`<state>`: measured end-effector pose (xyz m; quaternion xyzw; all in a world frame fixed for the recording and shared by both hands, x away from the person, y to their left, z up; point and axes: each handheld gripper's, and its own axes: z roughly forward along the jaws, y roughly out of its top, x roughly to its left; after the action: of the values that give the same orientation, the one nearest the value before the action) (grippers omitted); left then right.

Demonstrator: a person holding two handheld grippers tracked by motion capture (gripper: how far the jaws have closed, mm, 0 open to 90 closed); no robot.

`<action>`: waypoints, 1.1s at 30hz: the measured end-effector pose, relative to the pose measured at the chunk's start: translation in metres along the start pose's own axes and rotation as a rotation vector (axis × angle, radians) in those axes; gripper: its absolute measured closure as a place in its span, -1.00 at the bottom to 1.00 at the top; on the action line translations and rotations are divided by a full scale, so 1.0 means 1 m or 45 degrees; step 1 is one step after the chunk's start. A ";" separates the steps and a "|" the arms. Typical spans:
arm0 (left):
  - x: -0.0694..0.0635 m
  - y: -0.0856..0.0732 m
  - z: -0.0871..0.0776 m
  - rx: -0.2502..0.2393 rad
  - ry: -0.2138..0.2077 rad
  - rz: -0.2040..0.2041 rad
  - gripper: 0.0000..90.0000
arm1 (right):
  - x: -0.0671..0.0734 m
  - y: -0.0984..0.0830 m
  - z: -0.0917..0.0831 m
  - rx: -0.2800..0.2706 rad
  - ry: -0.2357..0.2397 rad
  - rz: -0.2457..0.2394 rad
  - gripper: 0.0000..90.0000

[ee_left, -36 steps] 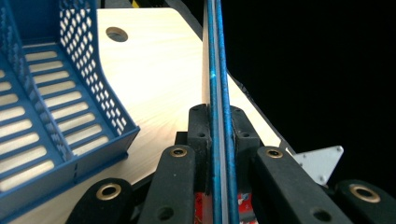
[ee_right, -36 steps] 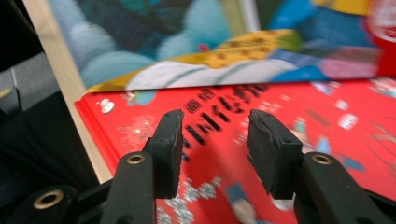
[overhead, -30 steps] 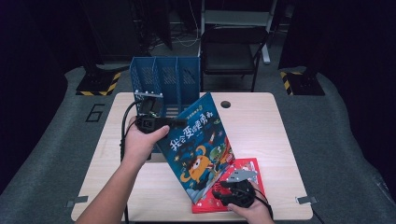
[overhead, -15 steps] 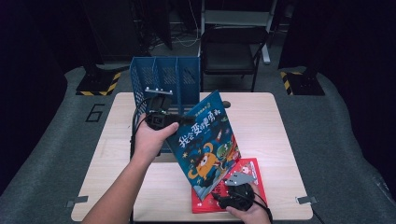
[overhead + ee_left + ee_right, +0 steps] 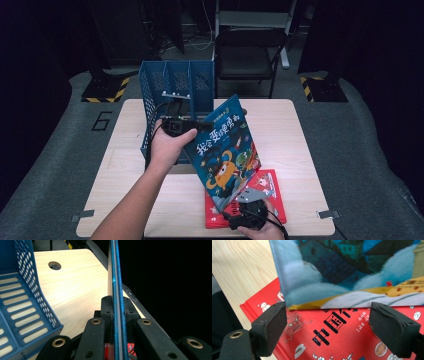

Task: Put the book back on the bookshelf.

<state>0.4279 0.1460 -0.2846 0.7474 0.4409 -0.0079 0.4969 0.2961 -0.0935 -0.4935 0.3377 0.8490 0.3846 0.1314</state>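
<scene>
From the high view I see my left gripper [image 5: 181, 125] holding the blue picture book [image 5: 226, 150] tilted above the table [image 5: 280, 125], its low corner over the red book [image 5: 267, 192] at the near right, the blue file rack [image 5: 172, 82] just beyond my left hand. In the left gripper view, the jaws are pinched on the book's thin edge [image 5: 117, 290], with the rack's slotted wall [image 5: 27, 305] to their left. In the right gripper view, my right gripper [image 5: 328, 325] has just been opening, its pads spread either side of the blue book's bottom edge [image 5: 337, 270], clear of it, with the red book's cover [image 5: 332, 337] lying flat beneath.

The tilted blue book [image 5: 222, 150] blocks passage between rack [image 5: 172, 82] and red book [image 5: 267, 187] (right tabletop free).
</scene>
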 end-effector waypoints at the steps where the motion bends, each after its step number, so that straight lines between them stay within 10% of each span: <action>1: 0.000 0.001 0.002 -0.002 -0.002 0.000 0.83 | -0.001 0.000 0.000 -0.004 -0.003 0.000 -0.68; 33: -0.013 -0.012 0.004 0.062 -0.014 0.034 0.60 | 0.004 -0.003 0.004 -0.040 -0.128 -0.020 -0.63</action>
<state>0.4134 0.1355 -0.2900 0.7650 0.4277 -0.0159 0.4812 0.2936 -0.0901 -0.4988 0.3477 0.8377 0.3795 0.1824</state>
